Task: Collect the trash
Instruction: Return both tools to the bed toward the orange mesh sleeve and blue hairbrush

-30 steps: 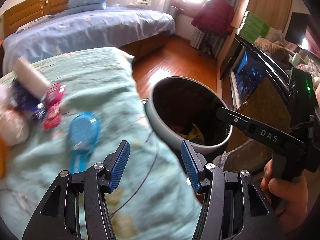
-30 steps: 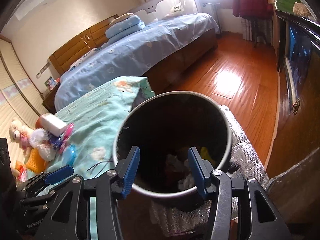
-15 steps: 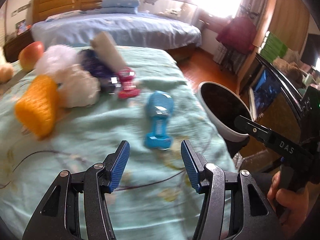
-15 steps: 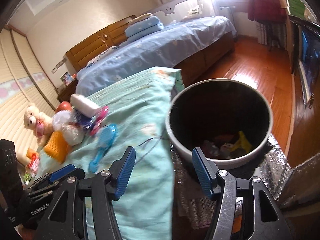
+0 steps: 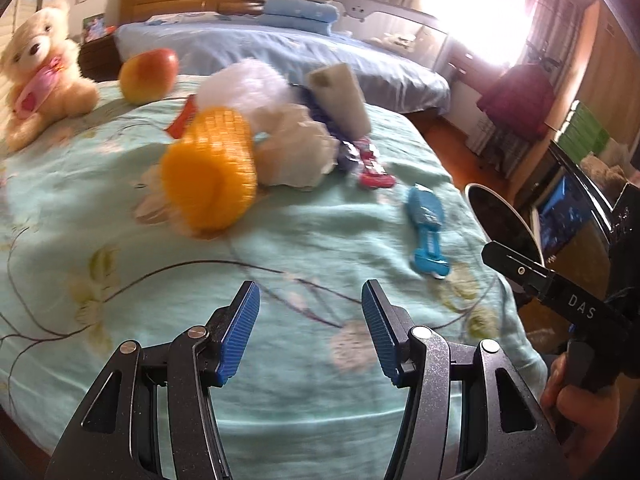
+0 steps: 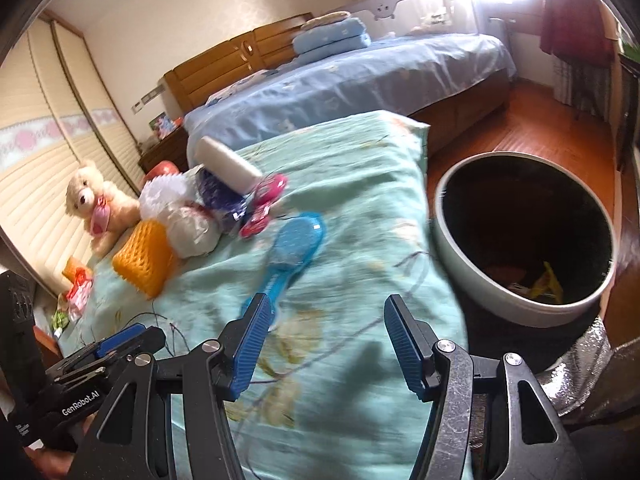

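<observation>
Loose items lie in a heap on the green bedspread (image 5: 280,240): an orange foam net (image 5: 208,172), a white crumpled wad (image 5: 296,148), a purple wrapper (image 6: 220,196), a pink wrapper (image 5: 372,164) and a beige cylinder (image 5: 340,100). The blue hairbrush (image 6: 292,248) lies apart, nearer me. My left gripper (image 5: 310,320) hovers open over bare bedspread, short of the heap. Also open and holding nothing, my right gripper (image 6: 326,328) hangs just behind the brush handle. The grey bin (image 6: 520,312) stands beside the bed on the right, with scraps (image 6: 540,284) inside.
A teddy bear (image 5: 36,68) and a red-yellow fruit (image 5: 148,70) sit at the bedspread's far left. A red snack packet (image 6: 78,284) lies near the left edge. A second bed with blue sheets (image 6: 360,76) stands behind. A dark cabinet (image 5: 572,208) borders the wooden floor on the right.
Both grippers have swung left, away from the bin and over the bedspread; the heap now fills the left wrist view. The right jaws stand slightly wider than a second ago.
</observation>
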A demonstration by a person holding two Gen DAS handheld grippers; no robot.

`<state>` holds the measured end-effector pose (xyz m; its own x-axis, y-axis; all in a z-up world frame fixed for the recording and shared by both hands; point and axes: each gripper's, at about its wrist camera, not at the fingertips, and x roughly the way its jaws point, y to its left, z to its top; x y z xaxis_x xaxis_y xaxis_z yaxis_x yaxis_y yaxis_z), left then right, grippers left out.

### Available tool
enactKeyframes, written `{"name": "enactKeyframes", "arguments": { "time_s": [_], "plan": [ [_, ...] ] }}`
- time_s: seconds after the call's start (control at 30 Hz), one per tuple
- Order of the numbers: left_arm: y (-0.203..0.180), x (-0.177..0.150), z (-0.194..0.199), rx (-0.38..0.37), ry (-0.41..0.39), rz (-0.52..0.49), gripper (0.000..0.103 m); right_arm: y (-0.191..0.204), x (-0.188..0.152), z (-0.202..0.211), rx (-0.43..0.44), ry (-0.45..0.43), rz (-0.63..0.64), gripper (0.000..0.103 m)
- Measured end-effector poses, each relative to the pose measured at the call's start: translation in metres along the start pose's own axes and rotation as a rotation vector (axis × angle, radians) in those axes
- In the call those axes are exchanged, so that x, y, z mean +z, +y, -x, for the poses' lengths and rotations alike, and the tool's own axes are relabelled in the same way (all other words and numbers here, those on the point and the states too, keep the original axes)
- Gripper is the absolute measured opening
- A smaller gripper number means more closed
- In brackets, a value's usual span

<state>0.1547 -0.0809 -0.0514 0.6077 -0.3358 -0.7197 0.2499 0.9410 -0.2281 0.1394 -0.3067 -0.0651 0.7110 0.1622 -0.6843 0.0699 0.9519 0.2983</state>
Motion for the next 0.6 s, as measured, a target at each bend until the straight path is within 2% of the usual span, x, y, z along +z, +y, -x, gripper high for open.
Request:
{"name": "enactKeyframes", "arguments": {
  "time_s": [0.3, 0.33, 0.4, 0.6],
  "plan": [
    [0.032, 0.008, 0.001, 0.047, -0.019, 0.057, 0.054, 0.021, 0.005, -0.027, 0.003, 0.047, 0.025, 0.061],
    [0.035, 0.010, 0.000, 0.052, -0.020, 0.063, 0.056, 0.023, 0.006, -0.030, -0.002, 0.053, 0.030, 0.061],
    [0.040, 0.014, -0.001, 0.069, -0.035, 0.078, 0.066, 0.025, 0.008, -0.036, -0.007, 0.064, 0.034, 0.061],
    [0.046, 0.027, -0.012, 0.104, -0.043, 0.077, 0.070, 0.028, 0.017, -0.047, -0.025, 0.082, 0.047, 0.061]
  ]
}}
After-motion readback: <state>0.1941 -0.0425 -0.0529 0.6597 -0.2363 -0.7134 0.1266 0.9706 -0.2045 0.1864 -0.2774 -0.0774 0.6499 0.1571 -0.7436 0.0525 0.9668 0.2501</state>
